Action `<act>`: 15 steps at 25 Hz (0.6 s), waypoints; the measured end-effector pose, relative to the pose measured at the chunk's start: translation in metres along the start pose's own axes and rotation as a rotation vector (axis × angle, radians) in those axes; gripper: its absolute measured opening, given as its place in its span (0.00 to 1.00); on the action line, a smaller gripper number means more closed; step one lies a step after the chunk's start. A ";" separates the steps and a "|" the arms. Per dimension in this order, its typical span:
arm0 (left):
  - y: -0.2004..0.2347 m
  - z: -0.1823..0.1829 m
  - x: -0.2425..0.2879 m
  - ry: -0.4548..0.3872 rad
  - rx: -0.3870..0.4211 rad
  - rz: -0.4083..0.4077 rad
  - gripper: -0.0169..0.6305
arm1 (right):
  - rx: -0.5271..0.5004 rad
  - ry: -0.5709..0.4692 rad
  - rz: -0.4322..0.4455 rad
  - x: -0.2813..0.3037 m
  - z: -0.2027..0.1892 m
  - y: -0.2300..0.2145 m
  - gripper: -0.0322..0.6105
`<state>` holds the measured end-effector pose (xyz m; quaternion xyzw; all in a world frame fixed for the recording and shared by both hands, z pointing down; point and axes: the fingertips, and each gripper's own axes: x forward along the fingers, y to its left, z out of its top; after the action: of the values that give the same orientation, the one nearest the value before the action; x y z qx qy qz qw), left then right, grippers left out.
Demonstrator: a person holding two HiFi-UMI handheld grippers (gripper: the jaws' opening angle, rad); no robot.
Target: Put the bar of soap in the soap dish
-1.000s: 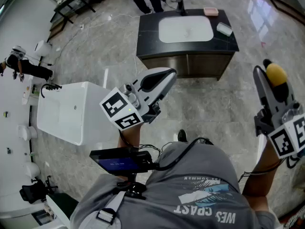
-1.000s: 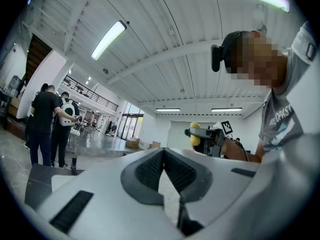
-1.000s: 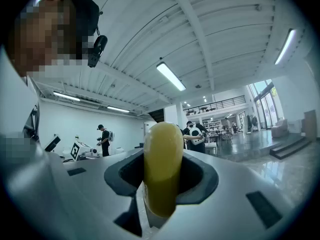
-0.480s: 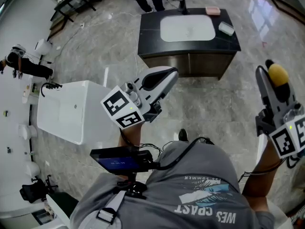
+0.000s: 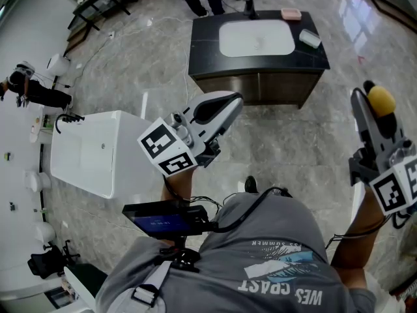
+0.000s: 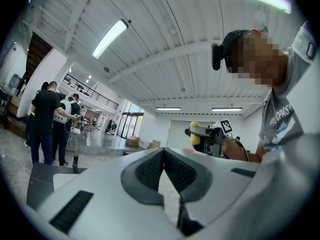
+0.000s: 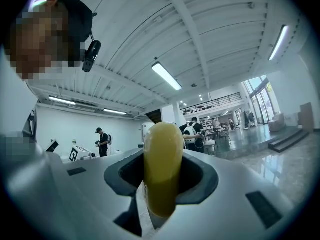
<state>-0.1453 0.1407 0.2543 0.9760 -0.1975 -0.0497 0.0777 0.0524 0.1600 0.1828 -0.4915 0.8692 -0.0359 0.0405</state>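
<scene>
Head view: left gripper (image 5: 231, 103) raised above the marble floor (image 5: 293, 142), jaws together, holding nothing. The right gripper (image 5: 371, 96) grips a yellow bar of soap (image 5: 380, 100). Well apart from both, a dark vanity (image 5: 203, 43) carries a white basin (image 5: 255, 39) with a small pink soap dish (image 5: 289, 14) near its back corner.

Left gripper view: pads meet, nothing between.

Right gripper view: the soap stands pinched between both jaws.

Holds left gripper (image 5: 231, 100) up before the torso, angled forward and rightward, jaws pressed together on nothing. Holds right gripper (image 5: 373, 95) out at the right side, pointing forward, jaws clamped on the yellow bar of soap (image 5: 380, 100). Carries both on bare forearms.
</scene>
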 end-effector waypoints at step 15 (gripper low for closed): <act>0.026 -0.004 -0.006 0.014 -0.021 -0.046 0.04 | 0.047 0.006 -0.026 0.027 -0.011 0.002 0.29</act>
<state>-0.1598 0.1194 0.2629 0.9797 -0.1738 -0.0467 0.0881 0.0355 0.1379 0.1924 -0.5016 0.8618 -0.0584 0.0488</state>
